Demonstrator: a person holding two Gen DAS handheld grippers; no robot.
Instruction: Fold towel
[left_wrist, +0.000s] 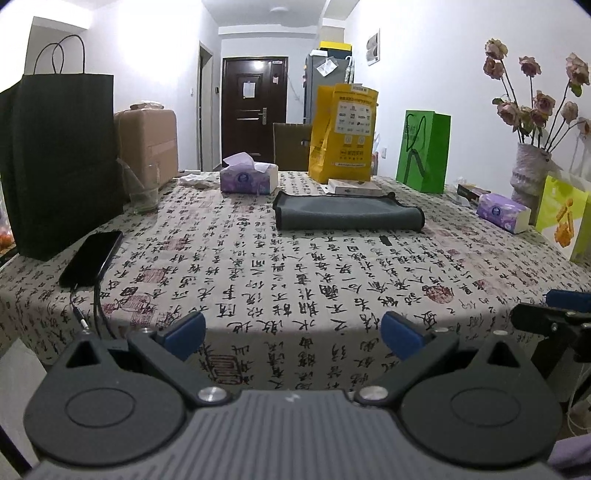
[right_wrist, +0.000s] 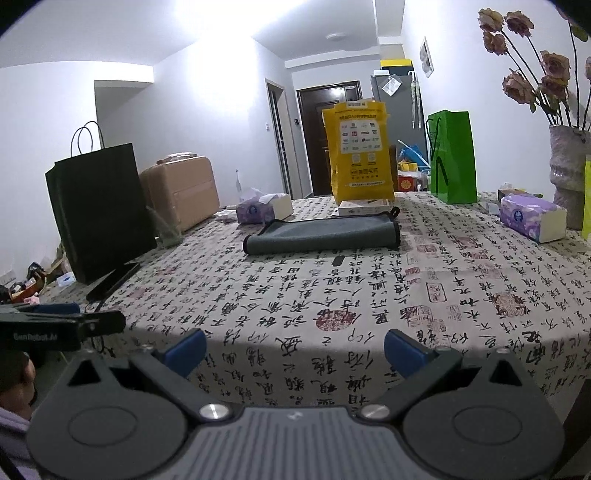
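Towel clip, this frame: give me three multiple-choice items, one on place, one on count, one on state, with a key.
1. Where does the grey towel lie?
A. on the tablecloth, in front of the yellow bag
B. inside the green bag
C. under the phone

2. How many purple tissue packs are on the table?
A. one
B. two
C. four

3. How do the left gripper and right gripper stand?
A. both shut on the towel
B. one open, one shut
C. both open, holding nothing

Key: 1 A, it lies flat before the yellow bag. 2 B, one far left, one right. 3 C, fingers apart over bare cloth.
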